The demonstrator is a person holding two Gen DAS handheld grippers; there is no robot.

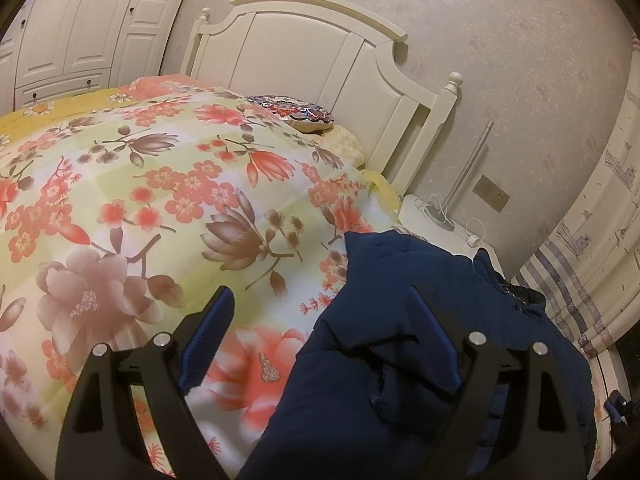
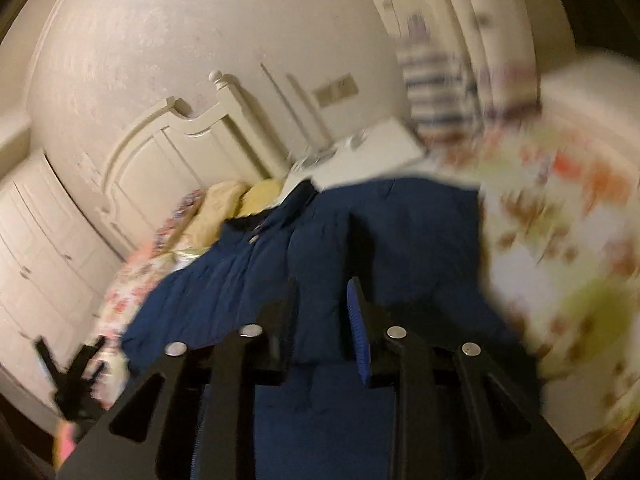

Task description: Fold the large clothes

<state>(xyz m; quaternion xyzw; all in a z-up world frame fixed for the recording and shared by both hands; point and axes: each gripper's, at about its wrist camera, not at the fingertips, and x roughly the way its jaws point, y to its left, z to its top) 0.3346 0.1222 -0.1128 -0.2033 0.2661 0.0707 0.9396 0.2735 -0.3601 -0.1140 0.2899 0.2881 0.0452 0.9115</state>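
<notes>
**Navy padded jacket on a floral quilt, seen from both grippers**

Left wrist view: the left gripper (image 1: 320, 308) stands with its jaws spread wide, the two blue-padded fingers (image 1: 208, 328) well apart and holding nothing. One finger hangs above the floral quilt (image 1: 160, 184); the other lies over the navy padded jacket (image 1: 400, 312), though whether it touches the cloth cannot be told. The jacket lies bunched on the quilt at the edge of the bed nearest the white nightstand (image 1: 432, 216), its collar end turned toward the striped curtain (image 1: 560, 280). A round patterned cushion (image 1: 296, 112) rests at the head of the bed, just before the cream headboard (image 1: 312, 68). White wardrobe doors (image 1: 80, 20) fill the upper left.

Right wrist view (motion-blurred): the right gripper (image 2: 324, 292) points along the jacket (image 2: 400, 232), which spreads from beneath the fingers toward the headboard (image 2: 168, 152) and nightstand (image 2: 384, 144). A fold of navy cloth appears to rise between the narrowly spaced fingers, with one ribbed blue pad (image 2: 358, 328) beside it; through the blur it cannot be judged whether the jaws are clamped on it. The quilt (image 2: 560, 208) lies to the right, and the other gripper shows faintly at lower left.
</notes>
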